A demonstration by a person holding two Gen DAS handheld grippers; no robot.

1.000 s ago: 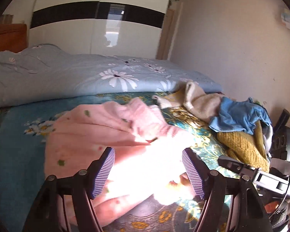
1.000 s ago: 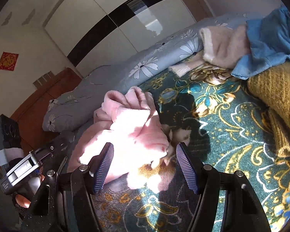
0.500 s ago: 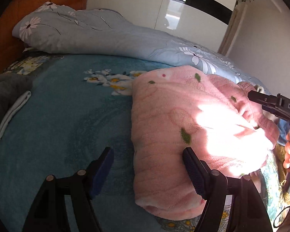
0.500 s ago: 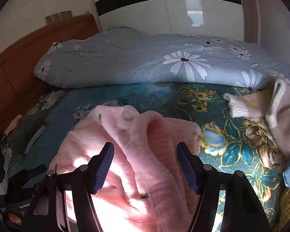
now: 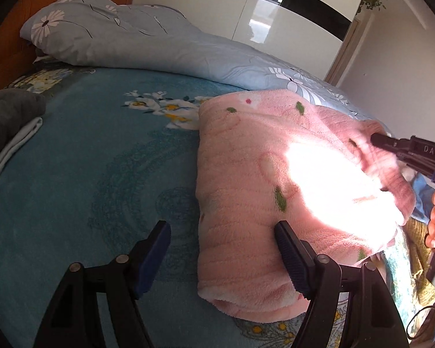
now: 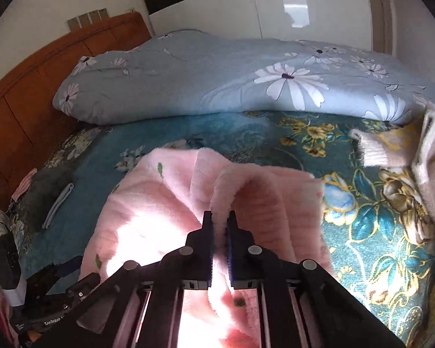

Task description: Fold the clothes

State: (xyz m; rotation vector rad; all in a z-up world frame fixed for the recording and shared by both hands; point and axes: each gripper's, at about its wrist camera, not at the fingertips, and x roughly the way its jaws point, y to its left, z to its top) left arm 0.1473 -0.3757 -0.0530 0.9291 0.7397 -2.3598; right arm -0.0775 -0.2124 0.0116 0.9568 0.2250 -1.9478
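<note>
- Two jaws of the right gripper [image 6: 219, 220] are pinched tight on a raised ridge of the pink fleece garment [image 6: 165, 203], the plush pile squeezed between the pads.
- Over on the left gripper [image 5: 221, 249] the jaws stand wide apart with nothing between them; one pad rests against the near end of the same garment [image 5: 246, 191], the other hangs over the blanket.
- Pink fleece lies in a thick, rounded bundle on the teal floral blanket [image 5: 87, 174], its near end showing a doubled, rolled edge.
- To my eye it is soft, bulky and light: it slumps and bunches, so a pinch lifts only a ridge and the rest sags.
- Fleece looks grippy, not slippery; slipping out of the pads seems unlikely.
- Best hold, I'd judge, is a hem or corner, one gripper at each end, so the layers don't drag together.
- More clothes [image 6: 420, 156] sit heaped to the right, a grey flowered duvet [image 6: 217, 81] behind.
</note>
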